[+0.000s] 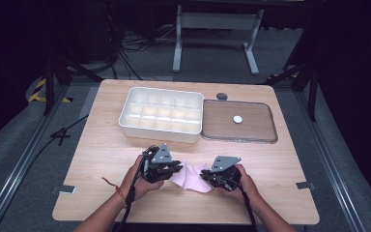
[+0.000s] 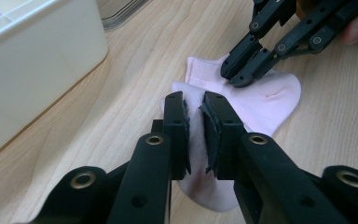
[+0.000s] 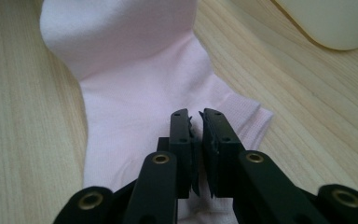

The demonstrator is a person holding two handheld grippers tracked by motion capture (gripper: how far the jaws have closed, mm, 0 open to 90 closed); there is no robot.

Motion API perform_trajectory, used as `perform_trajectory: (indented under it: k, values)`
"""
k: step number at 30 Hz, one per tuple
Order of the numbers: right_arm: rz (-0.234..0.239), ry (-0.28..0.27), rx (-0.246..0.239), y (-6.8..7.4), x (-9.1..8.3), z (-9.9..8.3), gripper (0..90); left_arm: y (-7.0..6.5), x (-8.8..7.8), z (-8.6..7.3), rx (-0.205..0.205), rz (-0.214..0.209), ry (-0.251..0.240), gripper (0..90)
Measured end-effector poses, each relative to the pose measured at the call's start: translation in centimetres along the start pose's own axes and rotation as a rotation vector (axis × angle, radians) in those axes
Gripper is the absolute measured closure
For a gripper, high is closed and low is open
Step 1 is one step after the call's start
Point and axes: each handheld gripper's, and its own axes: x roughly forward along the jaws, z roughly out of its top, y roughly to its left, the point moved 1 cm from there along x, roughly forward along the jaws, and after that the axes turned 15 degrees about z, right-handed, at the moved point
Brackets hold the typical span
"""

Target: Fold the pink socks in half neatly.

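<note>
Sock (image 1: 193, 177) on the tabletop (image 1: 101, 145), near edge. My left gripper (image 2: 195, 126) pinches one end in narrow fingers; my right gripper (image 3: 196, 140) pinches the other. Step, I judge: folding. Next: lift one end over the other, evenly.

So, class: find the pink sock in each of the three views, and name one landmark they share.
High view: the pink sock lies near the table's front edge, between both claws.
Left gripper view: centre, pinched in the left claw.
Right gripper view: centre, running up from the right claw.
Shared landmark: the white compartment box, also and.
</note>
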Motion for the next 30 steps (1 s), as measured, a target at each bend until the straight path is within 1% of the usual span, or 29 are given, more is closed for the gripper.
perform_trajectory:
  k: [1,3,4,7,10,11,14,15,17,19,21,22,23,26,28,30]
  values:
    - [0.000,0.000,0.000,0.0,0.0,0.0,82.7,0.0,0.0,0.0,0.000,0.000,0.000,79.6]
    - [-0.002,0.001,0.002,0.0,0.0,0.0,82.7,0.0,0.2,0.3,0.014,-0.001,0.008,79.3]
    - [-0.003,0.001,-0.001,0.0,0.0,0.0,82.7,0.0,0.3,0.4,0.013,0.006,0.000,79.1]
    - [-0.001,0.002,-0.002,0.0,0.1,0.0,82.6,-0.2,0.6,0.6,0.017,0.006,0.005,78.5]
    - [-0.001,0.003,-0.002,0.0,0.1,0.1,82.6,-0.4,0.8,0.6,0.017,0.002,0.009,80.2]
    - [0.001,0.003,-0.002,0.0,0.1,0.1,82.5,-0.4,0.9,0.7,0.021,-0.006,0.013,80.2]
    - [0.003,0.000,-0.003,0.0,0.1,0.1,82.5,-0.7,1.2,0.7,0.025,-0.015,0.017,83.5]
    - [0.004,-0.001,-0.004,0.0,0.2,0.1,82.4,-0.8,1.2,0.7,0.039,-0.016,0.021,84.2]
    - [0.003,0.000,0.000,0.1,0.2,0.1,81.8,-1.1,1.4,0.7,0.054,-0.014,0.031,85.0]
    - [0.008,0.005,0.001,0.2,0.1,0.2,79.6,-1.1,1.4,0.7,0.065,-0.013,0.038,85.2]
    - [0.007,0.024,-0.007,0.4,0.0,0.4,75.3,-1.0,1.5,0.7,0.060,-0.012,0.044,85.3]
    - [-0.005,0.034,-0.018,0.5,-0.2,0.5,74.3,-0.9,1.6,0.6,0.045,-0.016,0.044,85.3]
    - [-0.014,0.025,-0.024,0.5,-0.6,0.6,74.3,-0.8,1.6,0.6,0.050,-0.014,0.044,85.3]
    - [-0.041,0.008,-0.009,0.0,-1.7,0.4,73.4,-0.8,1.5,0.5,0.053,-0.012,0.040,85.2]
    - [-0.041,0.001,0.024,-0.5,-2.1,-0.1,73.0,-0.8,1.5,0.7,0.047,-0.013,0.041,85.1]
    - [-0.049,0.026,0.036,-0.9,-2.1,-0.6,71.9,-1.0,1.5,0.8,0.051,-0.016,0.040,84.8]
